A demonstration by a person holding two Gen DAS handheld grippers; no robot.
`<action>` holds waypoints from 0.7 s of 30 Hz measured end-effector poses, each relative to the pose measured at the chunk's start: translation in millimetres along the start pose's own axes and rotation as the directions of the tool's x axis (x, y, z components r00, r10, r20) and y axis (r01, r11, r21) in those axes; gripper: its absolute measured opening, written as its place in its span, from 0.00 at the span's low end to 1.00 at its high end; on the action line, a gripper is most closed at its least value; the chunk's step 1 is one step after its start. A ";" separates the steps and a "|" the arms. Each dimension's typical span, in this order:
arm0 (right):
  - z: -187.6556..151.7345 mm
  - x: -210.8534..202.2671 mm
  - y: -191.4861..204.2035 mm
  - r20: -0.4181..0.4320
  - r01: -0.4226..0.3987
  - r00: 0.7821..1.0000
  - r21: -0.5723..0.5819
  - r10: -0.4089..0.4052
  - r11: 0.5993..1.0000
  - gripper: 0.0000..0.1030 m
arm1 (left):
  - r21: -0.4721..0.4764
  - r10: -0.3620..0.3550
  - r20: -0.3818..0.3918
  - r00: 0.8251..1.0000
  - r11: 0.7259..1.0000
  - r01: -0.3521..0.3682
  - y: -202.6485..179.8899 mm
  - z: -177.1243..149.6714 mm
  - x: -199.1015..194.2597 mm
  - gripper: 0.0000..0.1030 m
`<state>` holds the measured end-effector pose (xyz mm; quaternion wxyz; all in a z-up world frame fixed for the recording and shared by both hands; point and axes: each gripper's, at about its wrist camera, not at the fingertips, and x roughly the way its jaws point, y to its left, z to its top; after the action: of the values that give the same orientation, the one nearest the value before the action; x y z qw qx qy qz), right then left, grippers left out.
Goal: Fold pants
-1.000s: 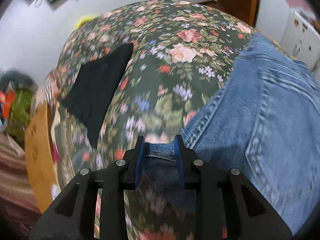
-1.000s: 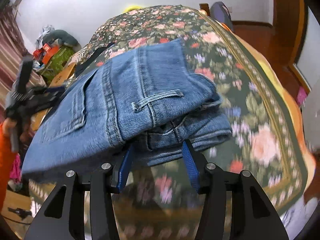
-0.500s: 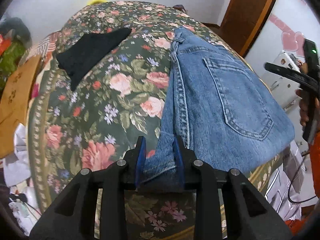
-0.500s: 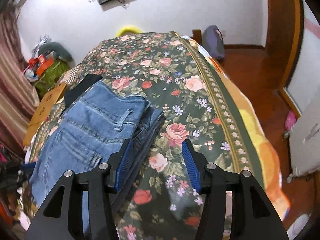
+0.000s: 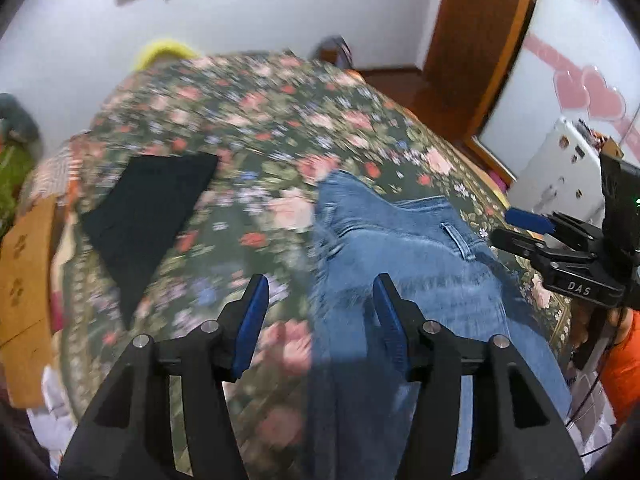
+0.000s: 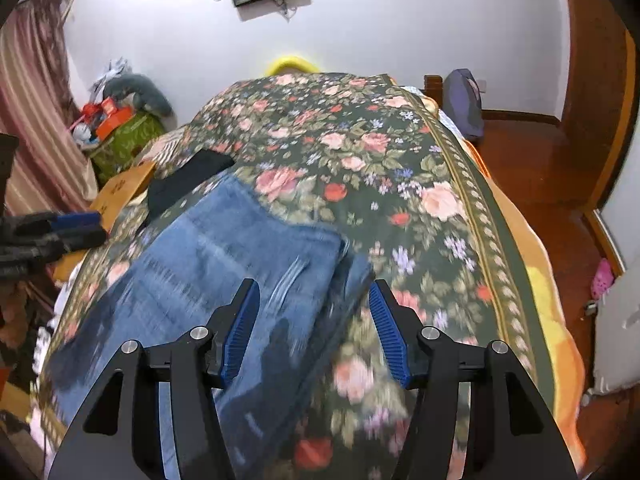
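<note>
The blue jeans (image 5: 404, 264) lie folded on the floral bedspread (image 5: 256, 152), near its front edge. My left gripper (image 5: 318, 312) is open and empty, held above the jeans' left edge. The jeans also show in the right wrist view (image 6: 224, 272), left of centre. My right gripper (image 6: 312, 328) is open and empty above the jeans' right edge. The right gripper also shows in the left wrist view (image 5: 532, 224) at the right, and the left gripper shows in the right wrist view (image 6: 72, 226) at the left.
A folded black garment (image 5: 148, 208) lies on the bed left of the jeans. A cardboard box (image 5: 24, 280) stands by the bed's left side. A white appliance (image 5: 560, 176) and wooden door frame (image 5: 472, 48) are at the right. Clutter (image 6: 120, 128) sits at the far left corner.
My left gripper has opened and let go of the jeans' edge, then pulled back. The jeans now rest on the bed. My right gripper stayed open and shifted slightly.
</note>
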<state>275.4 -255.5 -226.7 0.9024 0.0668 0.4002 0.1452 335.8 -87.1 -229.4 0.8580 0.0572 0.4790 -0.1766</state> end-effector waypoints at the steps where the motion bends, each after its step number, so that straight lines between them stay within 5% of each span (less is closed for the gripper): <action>1: 3.2 9.0 -3.4 -0.007 -0.001 1.000 0.011 0.001 1.000 0.52 | 0.013 -0.012 -0.034 0.999 1.000 0.012 -3.4 6.5 17.4 0.52; 6: 10.8 56.8 -19.1 -0.106 -0.075 0.991 0.066 0.082 0.995 0.39 | 0.046 -0.011 -0.113 0.994 0.999 0.017 -10.8 14.5 61.7 0.48; 8: 8.6 70.1 -18.9 -0.140 -0.106 0.984 0.055 0.113 0.993 0.24 | 0.059 -0.007 -0.118 0.993 0.998 0.014 -10.8 12.4 71.9 0.48; 10: 6.4 72.5 -12.7 -0.117 -0.081 0.990 0.013 0.082 0.997 0.18 | 0.060 0.008 -0.106 0.994 0.998 -0.002 -10.4 9.2 76.6 0.49; 15: 0.7 78.1 -2.5 -0.097 -0.019 0.995 -0.061 0.013 0.998 0.16 | 0.031 0.009 -0.102 0.995 1.000 -0.005 -2.8 11.0 83.9 0.53; 21: 12.2 44.0 -0.4 -0.114 0.005 0.993 -0.072 -0.014 0.997 0.18 | 0.070 0.065 -0.021 0.998 0.996 -0.063 -14.0 3.6 47.9 0.52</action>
<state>312.6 -242.1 -249.5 0.8805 0.0244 0.4461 0.1586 356.6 -112.9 -266.8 0.8550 0.1045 0.4806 -0.1649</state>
